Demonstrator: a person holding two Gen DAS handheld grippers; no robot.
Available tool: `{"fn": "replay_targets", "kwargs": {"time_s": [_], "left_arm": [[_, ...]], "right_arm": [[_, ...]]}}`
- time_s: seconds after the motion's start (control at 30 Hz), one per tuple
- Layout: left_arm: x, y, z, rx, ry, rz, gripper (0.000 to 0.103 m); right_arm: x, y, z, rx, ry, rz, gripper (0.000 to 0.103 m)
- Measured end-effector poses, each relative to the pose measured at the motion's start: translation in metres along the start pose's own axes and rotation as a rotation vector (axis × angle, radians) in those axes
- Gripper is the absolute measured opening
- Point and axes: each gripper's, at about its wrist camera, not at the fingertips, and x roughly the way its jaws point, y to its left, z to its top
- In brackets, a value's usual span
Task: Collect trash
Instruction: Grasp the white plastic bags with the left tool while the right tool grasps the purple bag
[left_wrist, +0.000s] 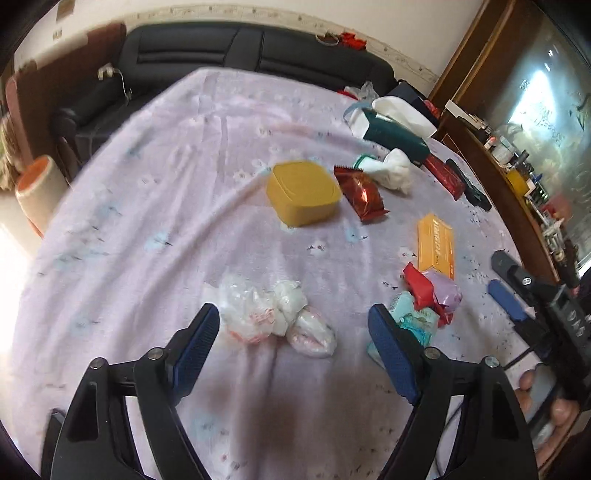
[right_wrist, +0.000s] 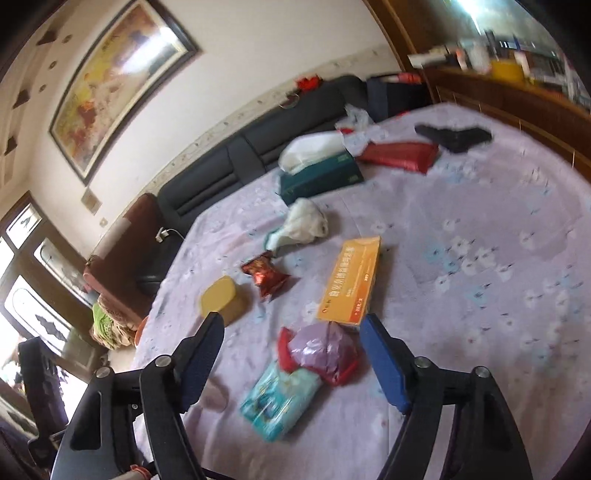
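The trash lies scattered on the lilac flowered bedspread (left_wrist: 177, 192) of the bed. Between my left fingers (left_wrist: 207, 325), which stand wide apart and grip nothing, sits a crumpled clear plastic bag (left_wrist: 273, 317), just past the tips. At three o'clock from it lies a bundle of a teal tissue packet (right_wrist: 277, 398), a red wrapper (left_wrist: 417, 284) and a lilac plastic bag (right_wrist: 321, 350); my right fingers (right_wrist: 380, 354) straddle this bundle, spread open and empty, apart from it. The right gripper (left_wrist: 509, 295) shows at the left view's right edge.

At twelve o'clock from the bundle lies a flat orange cardboard box (right_wrist: 351, 280), touching it. Further out, at eleven o'clock, sit a shiny red foil snack wrapper (left_wrist: 360, 194) and a squat yellow plastic tub (left_wrist: 301, 192), side by side. Beyond these a white crumpled bag (left_wrist: 391, 170) rests near a dark green tissue box (right_wrist: 321, 173). A black padded headboard (left_wrist: 251, 48) closes the far end.
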Motion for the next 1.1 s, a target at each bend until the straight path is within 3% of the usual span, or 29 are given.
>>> {"fn": "replay_targets", "kwargs": {"time_s": [0.17,0.23,0.3,0.43,0.6,0.63,0.67,0.87,1.1], "left_arm": [[0.018,0.004,-0.004,-0.007,-0.006,0.003,0.071],[0.024,0.003,-0.005,-0.008,0.017,-0.007,0.062],[0.024,0.002,-0.006,-0.010,0.018,-0.046,0.061],[0.025,-0.002,-0.009,0.005,0.005,-0.037,0.060],[0.024,-0.008,-0.013,0.020,-0.016,-0.051,0.053],[0.023,-0.009,-0.013,0.021,-0.026,-0.056,0.052],[0.021,-0.010,-0.013,0.023,-0.043,-0.066,0.051],[-0.001,-0.016,-0.014,0.040,-0.155,-0.101,0.050],[-0.007,-0.027,-0.017,0.095,-0.169,-0.102,0.050]], "right_arm": [[0.031,-0.016,-0.012,0.019,0.005,0.011,0.065],[0.041,-0.017,-0.018,0.016,0.043,0.024,0.062],[0.048,-0.019,-0.021,0.001,0.058,0.003,0.059],[0.053,-0.022,-0.024,0.007,0.082,0.015,0.047],[0.056,-0.015,-0.028,-0.035,0.087,-0.016,0.040],[0.056,-0.015,-0.028,-0.039,0.086,-0.015,0.032],[0.054,-0.014,-0.028,-0.043,0.080,-0.004,0.027],[0.037,-0.011,-0.023,-0.061,-0.010,0.006,0.027],[0.010,0.001,-0.020,-0.102,-0.163,0.019,0.027]]}}
